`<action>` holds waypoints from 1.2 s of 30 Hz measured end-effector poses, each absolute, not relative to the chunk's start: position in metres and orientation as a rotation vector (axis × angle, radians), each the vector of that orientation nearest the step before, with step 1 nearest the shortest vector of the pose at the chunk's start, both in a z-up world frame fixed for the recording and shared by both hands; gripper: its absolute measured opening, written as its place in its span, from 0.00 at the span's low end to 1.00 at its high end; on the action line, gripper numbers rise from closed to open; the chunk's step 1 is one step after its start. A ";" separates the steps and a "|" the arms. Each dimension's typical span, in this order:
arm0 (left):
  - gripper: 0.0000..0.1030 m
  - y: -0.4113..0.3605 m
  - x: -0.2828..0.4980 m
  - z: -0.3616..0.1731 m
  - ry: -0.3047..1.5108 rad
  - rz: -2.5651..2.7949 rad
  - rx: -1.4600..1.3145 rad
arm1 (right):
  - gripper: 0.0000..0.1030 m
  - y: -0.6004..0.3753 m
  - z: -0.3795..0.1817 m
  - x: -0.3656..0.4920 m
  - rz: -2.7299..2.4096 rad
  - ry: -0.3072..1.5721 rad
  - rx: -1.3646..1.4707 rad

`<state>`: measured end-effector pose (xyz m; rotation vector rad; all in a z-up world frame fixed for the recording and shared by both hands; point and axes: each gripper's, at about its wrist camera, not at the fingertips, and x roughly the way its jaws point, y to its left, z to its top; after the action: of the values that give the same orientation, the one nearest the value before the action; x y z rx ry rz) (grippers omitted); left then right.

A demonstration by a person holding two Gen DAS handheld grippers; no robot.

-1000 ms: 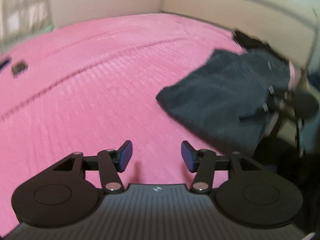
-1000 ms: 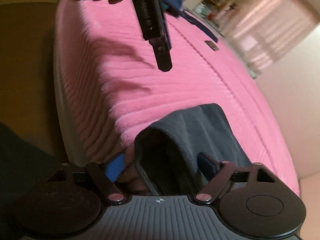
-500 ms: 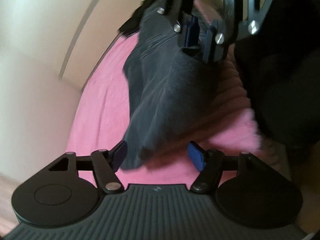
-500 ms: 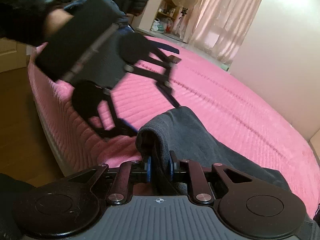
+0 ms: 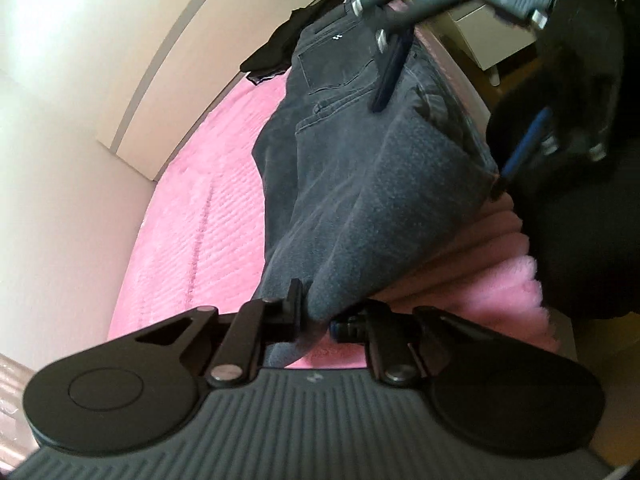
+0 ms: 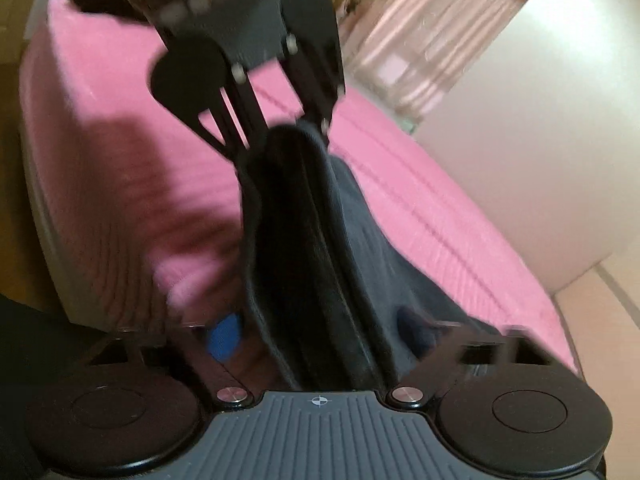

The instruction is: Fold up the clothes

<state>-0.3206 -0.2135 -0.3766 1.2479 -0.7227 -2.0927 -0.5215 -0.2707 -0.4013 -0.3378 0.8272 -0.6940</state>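
Here left gripper [image 5: 316,316] pinches dark jeans [image 5: 360,168] hem on pink bed [image 5: 192,240]; right gripper [image 6: 316,332] fingers spread around jeans; black garment [image 5: 276,52] at 11 o'clock.

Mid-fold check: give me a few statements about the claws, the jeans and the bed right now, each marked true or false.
1. The left claw is shut on an edge of the jeans. True.
2. The right claw is clamped on the jeans. False: its fingers are spread wide, with the fabric running loose between them.
3. The bed cover is pink. True.
4. The jeans are light blue. False: they are dark grey, nearly black.
5. A black garment lies on the bed beyond the jeans. True.
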 end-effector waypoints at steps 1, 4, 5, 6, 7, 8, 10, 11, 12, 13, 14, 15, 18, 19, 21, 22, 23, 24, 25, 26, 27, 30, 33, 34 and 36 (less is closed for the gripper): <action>0.09 -0.210 -0.319 -0.376 -0.711 -2.079 1.242 | 0.28 -0.275 -0.402 -0.517 -0.701 0.831 -0.317; 0.08 -0.201 -0.305 -0.370 -0.652 -2.047 1.204 | 0.21 -0.277 -0.394 -0.507 -0.703 0.798 -0.270; 0.08 -0.196 -0.297 -0.366 -0.622 -2.040 1.187 | 0.21 -0.274 -0.390 -0.506 -0.693 0.778 -0.260; 0.08 -0.190 -0.288 -0.361 -0.598 -2.030 1.179 | 0.20 -0.270 -0.386 -0.503 -0.673 0.760 -0.256; 0.08 -0.183 -0.278 -0.356 -0.576 -2.018 1.173 | 0.20 -0.265 -0.382 -0.500 -0.650 0.742 -0.247; 0.08 -0.175 -0.270 -0.351 -0.569 -2.000 1.178 | 0.20 -0.260 -0.378 -0.497 -0.619 0.720 -0.230; 0.08 -0.156 -0.252 -0.340 -0.552 -1.952 1.197 | 0.20 -0.250 -0.372 -0.486 -0.546 0.671 -0.198; 0.08 -0.149 -0.244 -0.334 -0.537 -1.932 1.203 | 0.20 -0.245 -0.369 -0.480 -0.511 0.647 -0.185; 0.08 -0.142 -0.236 -0.328 -0.521 -1.912 1.207 | 0.20 -0.241 -0.367 -0.475 -0.475 0.621 -0.169; 0.08 -0.135 -0.230 -0.322 -0.507 -1.892 1.215 | 0.20 -0.239 -0.364 -0.471 -0.440 0.595 -0.146; 0.08 -0.132 -0.227 -0.317 -0.500 -1.875 1.220 | 0.19 -0.237 -0.361 -0.467 -0.410 0.570 -0.126; 0.08 -0.130 -0.226 -0.312 -0.496 -1.859 1.223 | 0.19 -0.237 -0.358 -0.464 -0.391 0.549 -0.111; 0.08 -0.133 -0.233 -0.297 -0.513 -1.826 1.201 | 0.18 -0.248 -0.342 -0.475 -0.406 0.465 -0.032; 0.10 -0.137 -0.239 -0.292 -0.527 -1.824 1.174 | 0.18 -0.253 -0.336 -0.482 -0.425 0.433 -0.004; 0.13 -0.148 -0.256 -0.278 -0.539 -1.832 1.094 | 0.17 -0.266 -0.322 -0.500 -0.486 0.359 0.051; 0.15 -0.150 -0.263 -0.267 -0.546 -1.856 1.019 | 0.17 -0.272 -0.316 -0.510 -0.522 0.320 0.076; 0.17 -0.151 -0.269 -0.256 -0.553 -1.883 0.934 | 0.17 -0.279 -0.309 -0.523 -0.564 0.278 0.098; 0.23 -0.153 -0.275 -0.244 -0.559 -1.908 0.848 | 0.17 -0.286 -0.302 -0.538 -0.612 0.235 0.123; 0.31 -0.154 -0.282 -0.233 -0.565 -1.931 0.762 | 0.17 -0.292 -0.295 -0.556 -0.669 0.188 0.153; 0.34 -0.155 -0.287 -0.223 -0.557 -1.955 0.680 | 0.17 -0.296 -0.290 -0.576 -0.729 0.140 0.186; 0.36 -0.155 -0.292 -0.213 -0.546 -1.978 0.598 | 0.17 -0.295 -0.288 -0.600 -0.795 0.090 0.224; 0.37 -0.164 -0.308 -0.203 -0.480 -2.036 0.509 | 0.17 -0.300 -0.298 -0.663 -1.002 -0.049 0.368; 0.38 -0.172 -0.325 -0.218 -0.434 -2.079 0.554 | 0.17 -0.314 -0.336 -0.720 -1.210 -0.167 0.615; 0.38 -0.176 -0.332 -0.226 -0.421 -2.092 0.582 | 0.17 -0.323 -0.355 -0.736 -1.268 -0.179 0.726; 0.38 -0.182 -0.345 -0.241 -0.385 -2.126 0.637 | 0.18 -0.337 -0.387 -0.763 -1.319 -0.174 0.926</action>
<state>-0.3450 -0.1823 -0.2414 0.6372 -0.3846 -2.1256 -0.7630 -0.3371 -0.3867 0.9264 -0.1742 -1.3190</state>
